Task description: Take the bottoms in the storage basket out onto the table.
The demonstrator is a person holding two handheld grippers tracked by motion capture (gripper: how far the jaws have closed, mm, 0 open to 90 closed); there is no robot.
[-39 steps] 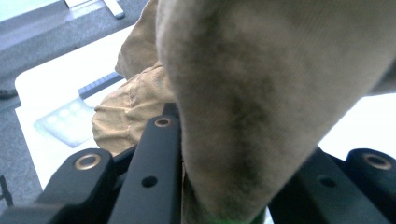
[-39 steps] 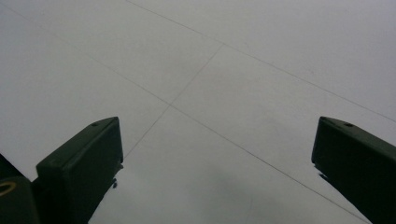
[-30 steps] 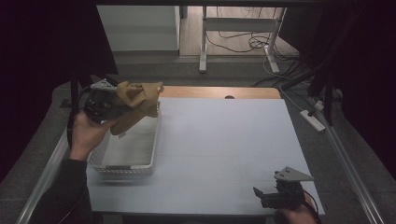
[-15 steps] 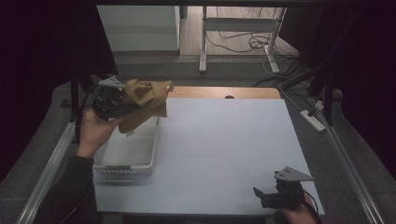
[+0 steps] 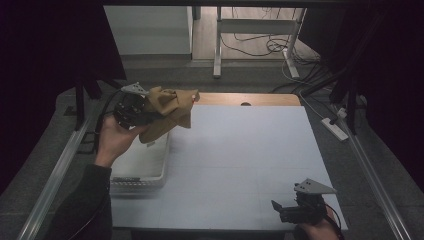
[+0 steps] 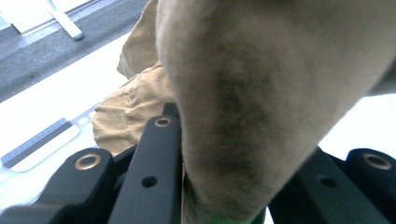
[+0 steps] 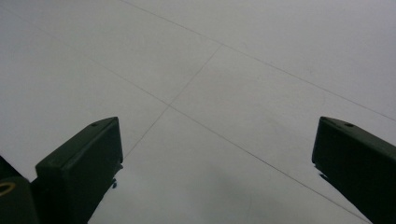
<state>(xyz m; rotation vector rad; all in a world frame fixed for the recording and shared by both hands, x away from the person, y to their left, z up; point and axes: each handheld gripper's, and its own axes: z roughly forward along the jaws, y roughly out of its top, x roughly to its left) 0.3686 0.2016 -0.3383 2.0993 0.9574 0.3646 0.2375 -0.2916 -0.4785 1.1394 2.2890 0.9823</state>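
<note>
A crumpled tan cloth (image 5: 170,112) hangs in the air above the far end of a white basket (image 5: 145,167) at the table's left. My left gripper (image 5: 150,112) is shut on this cloth, held up by a hand. In the left gripper view the tan cloth (image 6: 243,102) bulges between the black jaws and covers most of the picture. My right gripper (image 5: 280,210) rests low near the table's front right corner, open, with nothing between its jaws. The right gripper view has bare white table (image 7: 210,93) between the spread fingers (image 7: 81,163).
The white table (image 5: 250,150) has a wooden strip (image 5: 250,99) along its far edge. Metal rails (image 5: 60,165) run along both sides. Beyond the table are desk legs and cables (image 5: 260,47) on the floor.
My left gripper has lifted the tan cloth up and carried it away from me and to the right, off the basket. The right gripper has stayed still.
</note>
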